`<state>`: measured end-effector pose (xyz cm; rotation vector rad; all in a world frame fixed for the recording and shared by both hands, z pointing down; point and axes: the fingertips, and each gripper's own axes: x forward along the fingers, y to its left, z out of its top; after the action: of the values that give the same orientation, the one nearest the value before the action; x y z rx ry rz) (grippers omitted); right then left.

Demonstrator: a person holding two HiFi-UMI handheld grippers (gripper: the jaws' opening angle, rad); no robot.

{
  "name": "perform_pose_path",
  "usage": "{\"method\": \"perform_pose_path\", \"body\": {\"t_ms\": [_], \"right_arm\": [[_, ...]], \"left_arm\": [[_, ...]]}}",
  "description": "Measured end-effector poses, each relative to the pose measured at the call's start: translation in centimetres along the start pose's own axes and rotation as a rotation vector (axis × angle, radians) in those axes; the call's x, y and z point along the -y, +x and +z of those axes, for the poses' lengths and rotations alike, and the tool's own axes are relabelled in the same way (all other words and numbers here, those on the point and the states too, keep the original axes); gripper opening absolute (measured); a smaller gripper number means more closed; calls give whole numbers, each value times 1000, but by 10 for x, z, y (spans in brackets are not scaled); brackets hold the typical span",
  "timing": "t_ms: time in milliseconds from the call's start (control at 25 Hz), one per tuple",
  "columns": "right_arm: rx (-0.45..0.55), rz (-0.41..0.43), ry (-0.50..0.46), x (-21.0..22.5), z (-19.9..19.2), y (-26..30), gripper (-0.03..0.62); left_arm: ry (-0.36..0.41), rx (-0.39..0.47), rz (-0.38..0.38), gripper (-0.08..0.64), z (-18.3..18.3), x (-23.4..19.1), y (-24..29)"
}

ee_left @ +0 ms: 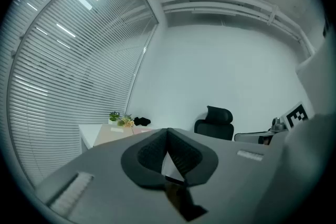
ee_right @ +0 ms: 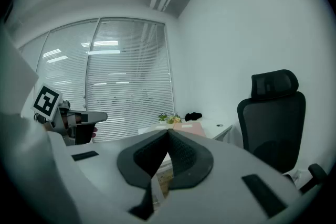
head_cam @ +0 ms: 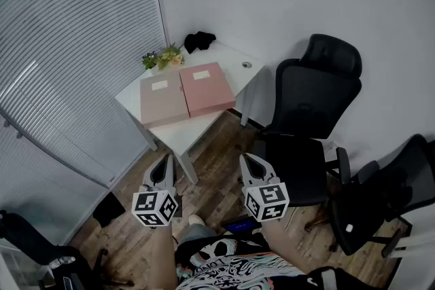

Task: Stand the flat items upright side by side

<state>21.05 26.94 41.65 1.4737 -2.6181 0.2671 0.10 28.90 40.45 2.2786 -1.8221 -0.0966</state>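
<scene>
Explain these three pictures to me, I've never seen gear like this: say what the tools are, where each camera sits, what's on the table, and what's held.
No robot here: a person holds a two-jaw tool in each hand, the left gripper and the right gripper; the marker cubes are part of them. The wide picture comes from a camera on the person's head, looking down. The other two come from cameras riding on each gripper, looking along its jaws. Both grippers are shut and empty, in the air short of the white table. On it two pink file boxes lie flat side by side, with a small flowering plant and a black bundle at the far edge.
</scene>
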Motion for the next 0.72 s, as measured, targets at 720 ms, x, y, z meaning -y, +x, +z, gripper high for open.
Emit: {"method": "perform_pose_path", "body": {"t_ms": [720], "right_arm": [[22,28,10,-5,5,-2,5]], "left_arm": [[8,4,18,3,3,-2,-7]]}}
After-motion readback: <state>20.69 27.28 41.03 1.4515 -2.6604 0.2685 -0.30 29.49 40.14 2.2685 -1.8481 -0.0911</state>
